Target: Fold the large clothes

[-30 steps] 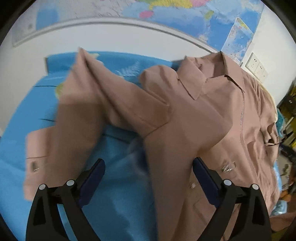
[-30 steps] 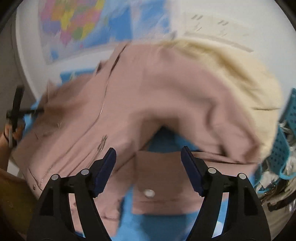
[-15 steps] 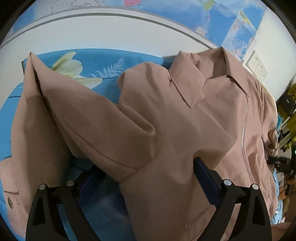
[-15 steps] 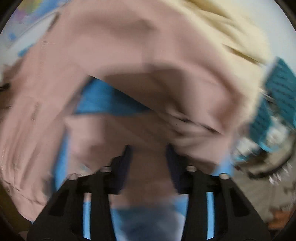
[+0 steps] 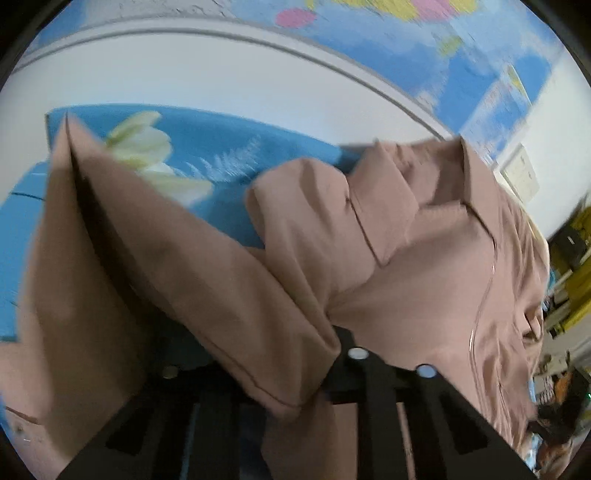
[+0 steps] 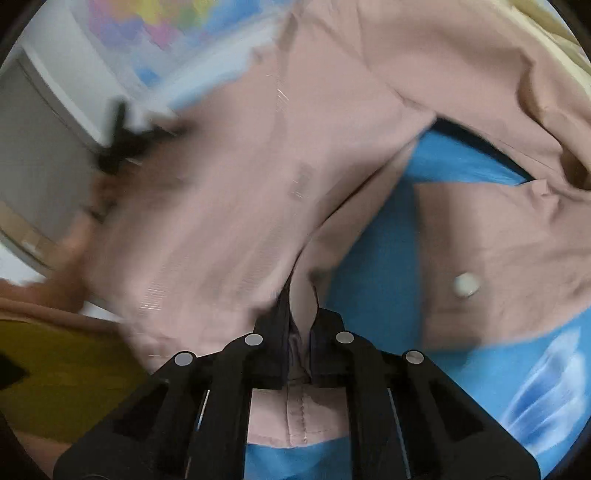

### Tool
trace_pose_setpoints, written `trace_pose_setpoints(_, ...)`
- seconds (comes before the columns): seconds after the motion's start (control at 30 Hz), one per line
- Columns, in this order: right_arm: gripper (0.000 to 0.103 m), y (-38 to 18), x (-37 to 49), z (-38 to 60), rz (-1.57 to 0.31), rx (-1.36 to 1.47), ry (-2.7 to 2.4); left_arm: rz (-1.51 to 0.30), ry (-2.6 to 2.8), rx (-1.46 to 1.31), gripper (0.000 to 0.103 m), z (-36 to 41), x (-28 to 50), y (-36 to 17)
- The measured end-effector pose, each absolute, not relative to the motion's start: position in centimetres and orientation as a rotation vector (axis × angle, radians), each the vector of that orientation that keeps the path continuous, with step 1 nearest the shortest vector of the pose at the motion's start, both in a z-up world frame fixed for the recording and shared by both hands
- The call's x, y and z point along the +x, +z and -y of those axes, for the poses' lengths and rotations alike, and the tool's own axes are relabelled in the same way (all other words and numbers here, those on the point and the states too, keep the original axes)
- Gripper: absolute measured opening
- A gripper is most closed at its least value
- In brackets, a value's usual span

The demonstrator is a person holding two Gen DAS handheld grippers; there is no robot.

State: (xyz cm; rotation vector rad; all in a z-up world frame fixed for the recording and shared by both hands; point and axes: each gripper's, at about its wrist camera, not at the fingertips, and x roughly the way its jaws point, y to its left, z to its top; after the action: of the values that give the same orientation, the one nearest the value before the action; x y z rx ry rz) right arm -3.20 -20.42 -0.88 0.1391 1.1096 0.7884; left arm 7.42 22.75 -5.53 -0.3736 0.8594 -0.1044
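Observation:
A large dusty-pink jacket (image 5: 424, 280) with a collar and a front zip lies on a blue flowered sheet (image 5: 229, 147). In the left wrist view my left gripper (image 5: 295, 376) is shut on a fold of the jacket near the sleeve and shoulder; the cloth drapes over its fingers and hides the tips. In the right wrist view my right gripper (image 6: 301, 325) is shut on a seam of the same jacket (image 6: 258, 166), pinched between its two black fingers (image 6: 273, 325). A sleeve cuff with a snap button (image 6: 466, 284) lies to the right.
A white wall with world maps (image 5: 369, 22) stands behind the bed. Wall sockets (image 5: 517, 173) and cluttered shelves (image 5: 569, 280) are at the right. A yellow surface (image 6: 55, 369) shows at lower left in the right wrist view.
Both grippers were open a second ago and have closed on the jacket. The cloth now bunches over the left fingers, and the right gripper pinches a seam.

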Motion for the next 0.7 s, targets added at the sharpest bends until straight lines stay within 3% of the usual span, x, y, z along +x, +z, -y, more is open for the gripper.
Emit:
trace_pose_setpoints(0.13,0.008,2.1,-7.9,23.4,-1.041,0.263,0.868,-0.821,-0.038,-0.375,0.012,-24.1,7.6,-2.8)
trace_pose_setpoints(0.23,0.01,-2.2,-8.2,25.8,-1.2,0.284,0.731,-0.872,-0.019,-0.337,0.021,-23.7,7.9,-2.8)
trace_pose_setpoints(0.27,0.02,-3.4,-8.0,26.4,-1.239,0.3,0.688,-0.879,-0.011,-0.294,0.027,-23.3,7.8,-3.0)
trace_pose_setpoints(0.3,0.022,-3.8,-7.7,26.8,-1.258,0.292,0.648,-0.879,-0.001,-0.244,0.033,-22.8,7.4,-3.3)
trace_pose_setpoints(0.33,0.029,-3.2,-7.6,27.0,-1.245,0.271,0.648,-0.879,0.007,-0.207,0.036,-22.4,7.1,-3.3)
trace_pose_setpoints(0.37,0.047,-2.2,-7.2,26.7,-1.22,0.213,0.641,-0.876,0.008,-0.169,0.045,-21.9,6.5,-3.4)
trace_pose_setpoints(0.4,0.057,-0.4,-6.6,26.7,-1.17,0.126,0.601,-0.863,-0.004,-0.122,0.054,-21.4,5.6,-3.1)
trace_pose_setpoints(0.43,0.072,1.3,-6.2,26.6,-1.105,0.06,0.568,-0.844,-0.013,-0.094,0.057,-21.2,4.7,-2.9)
trace_pose_setpoints(0.5,0.076,4.6,-4.0,25.4,-0.956,-0.058,0.488,-0.791,-0.03,-0.043,0.071,-20.9,2.9,-1.9)
trace_pose_setpoints(0.6,0.085,6.9,0.2,23.8,-0.773,-0.202,0.384,-0.69,-0.084,-0.027,0.074,-20.6,0.2,0.4)
trace_pose_setpoints(0.7,0.085,6.6,4.9,21.3,-0.694,-0.305,0.365,-0.631,-0.113,0.003,0.08,-19.3,-1.1,2.0)
